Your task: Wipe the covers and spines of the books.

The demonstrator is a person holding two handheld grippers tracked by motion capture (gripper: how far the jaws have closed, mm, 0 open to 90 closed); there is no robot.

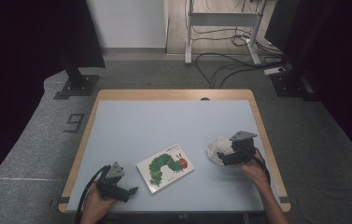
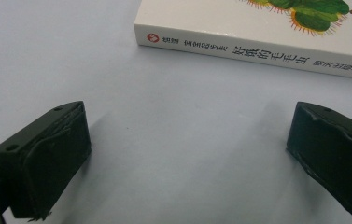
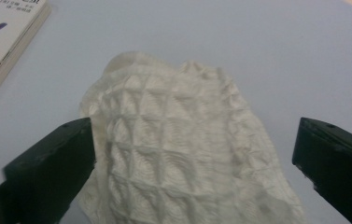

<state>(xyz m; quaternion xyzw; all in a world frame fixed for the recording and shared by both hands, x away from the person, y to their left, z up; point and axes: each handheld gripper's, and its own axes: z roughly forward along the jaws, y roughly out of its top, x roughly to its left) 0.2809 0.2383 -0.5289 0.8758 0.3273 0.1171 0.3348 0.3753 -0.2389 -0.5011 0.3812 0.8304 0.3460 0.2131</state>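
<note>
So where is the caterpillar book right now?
In the high view the caterpillar book lies flat near the table's front edge, between the left tongs and the white cloth under the right tongs.

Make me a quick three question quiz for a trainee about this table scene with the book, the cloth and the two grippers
1. True or false: the right gripper has its jaws open around the white cloth.
2. What lies ahead of the left gripper? A) a cup B) the spine of the book C) a pen
3. Fill in: the book's cover shows a green ____.

Key
1. True. The jaws stand wide apart with the waffle-textured cloth between them.
2. B. The spine faces the open jaws, with bare table in between.
3. Caterpillar.
</note>
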